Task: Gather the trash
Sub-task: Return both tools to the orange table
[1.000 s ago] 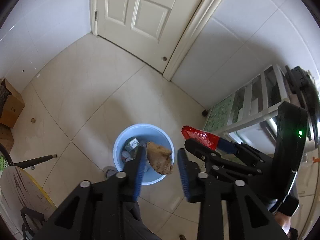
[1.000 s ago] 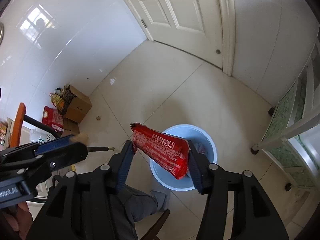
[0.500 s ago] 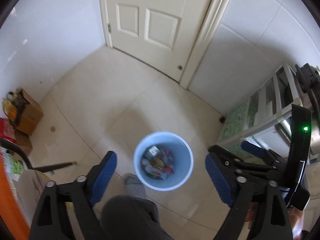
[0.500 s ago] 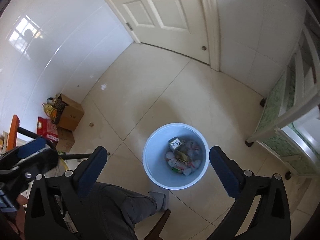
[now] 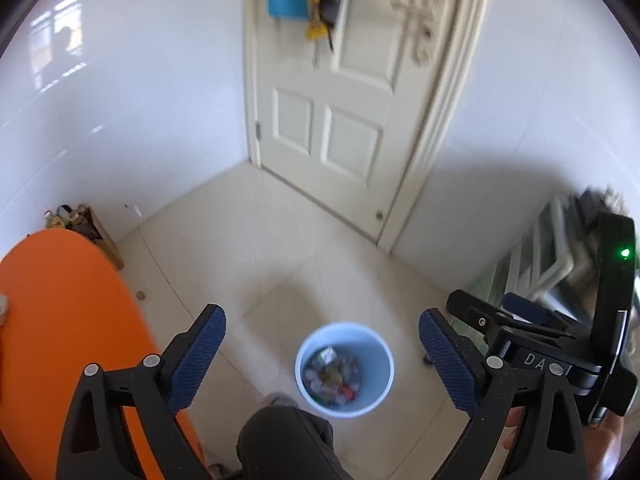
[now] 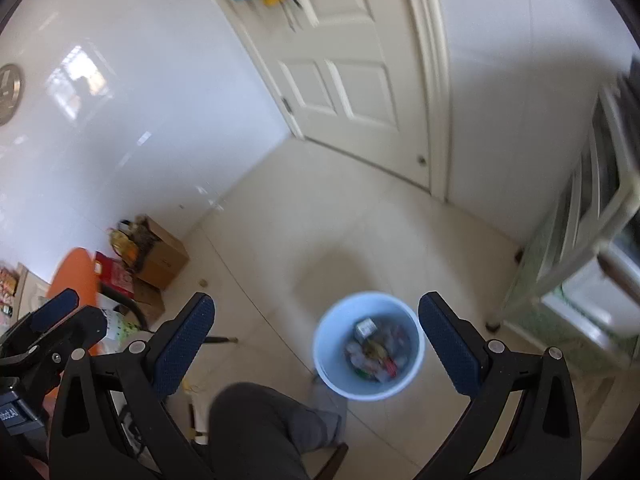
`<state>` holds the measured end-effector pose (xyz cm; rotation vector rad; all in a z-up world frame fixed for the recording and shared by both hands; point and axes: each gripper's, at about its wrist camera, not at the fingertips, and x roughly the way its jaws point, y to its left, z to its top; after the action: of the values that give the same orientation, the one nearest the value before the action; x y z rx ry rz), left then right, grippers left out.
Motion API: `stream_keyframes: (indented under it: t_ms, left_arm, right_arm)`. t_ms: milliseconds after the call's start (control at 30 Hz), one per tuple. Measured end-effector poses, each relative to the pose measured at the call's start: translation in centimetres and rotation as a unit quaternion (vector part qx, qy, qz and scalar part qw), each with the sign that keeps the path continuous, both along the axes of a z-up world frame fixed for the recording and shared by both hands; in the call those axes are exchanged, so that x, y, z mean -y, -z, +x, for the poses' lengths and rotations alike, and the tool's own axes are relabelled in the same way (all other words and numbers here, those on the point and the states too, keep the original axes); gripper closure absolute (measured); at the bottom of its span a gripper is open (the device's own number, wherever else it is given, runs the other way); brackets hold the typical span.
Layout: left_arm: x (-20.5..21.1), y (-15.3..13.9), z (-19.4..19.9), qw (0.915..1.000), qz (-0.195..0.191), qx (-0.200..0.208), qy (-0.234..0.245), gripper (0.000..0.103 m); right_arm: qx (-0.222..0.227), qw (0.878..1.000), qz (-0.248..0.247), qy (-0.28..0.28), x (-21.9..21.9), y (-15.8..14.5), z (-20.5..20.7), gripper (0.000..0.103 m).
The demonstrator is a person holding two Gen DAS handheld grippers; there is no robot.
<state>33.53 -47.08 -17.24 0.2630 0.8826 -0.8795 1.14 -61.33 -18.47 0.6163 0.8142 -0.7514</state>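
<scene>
Here the left gripper [image 5: 322, 344] and right gripper [image 6: 316, 330] had just released, fingers spread and empty, with the bin [image 5: 345, 368] below between them to catch trash [image 5: 332, 376].

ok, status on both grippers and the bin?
Left gripper open, empty. Right gripper open, empty. Blue bin on floor below, trash inside. Knee beside bin, not blocking.

Bin [image 6: 366, 388] on floor [image 6: 320, 220] at centre, trash [image 6: 378, 350] inside it, door [image 6: 344, 68] at 12 o'clock, cardboard box [image 6: 164, 260] at 10 o'clock, shelf unit [image 6: 584, 216] at 3 o'clock, person's leg [image 6: 256, 432] at 7 o'clock.
</scene>
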Motion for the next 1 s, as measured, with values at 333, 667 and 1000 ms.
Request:
stream_keyframes:
  t_ms: [333, 667, 1000]
  left_arm:
    - [-15.9, -6.8, -2.6, 0.9901, -0.074, 0.074, -0.093, 0.001]
    - [-28.4, -8.8, -7.8, 0.9690, -0.101, 0.110, -0.197, 0.001]
    - [-39.0, -9.5, -12.0, 0.9386, -0.107, 0.136, -0.299, 0.001]
  right_arm:
    - [0.056, 0.992, -0.071, -0.089, -8.5, -8.4, 5.5, 0.000]
    - [0.099, 0.971, -0.102, -0.192, -18.3, -12.4, 12.3, 0.000]
    - [0.130, 0.942, -0.126, -0.283, -27.3, -14.7, 17.6, 0.000]
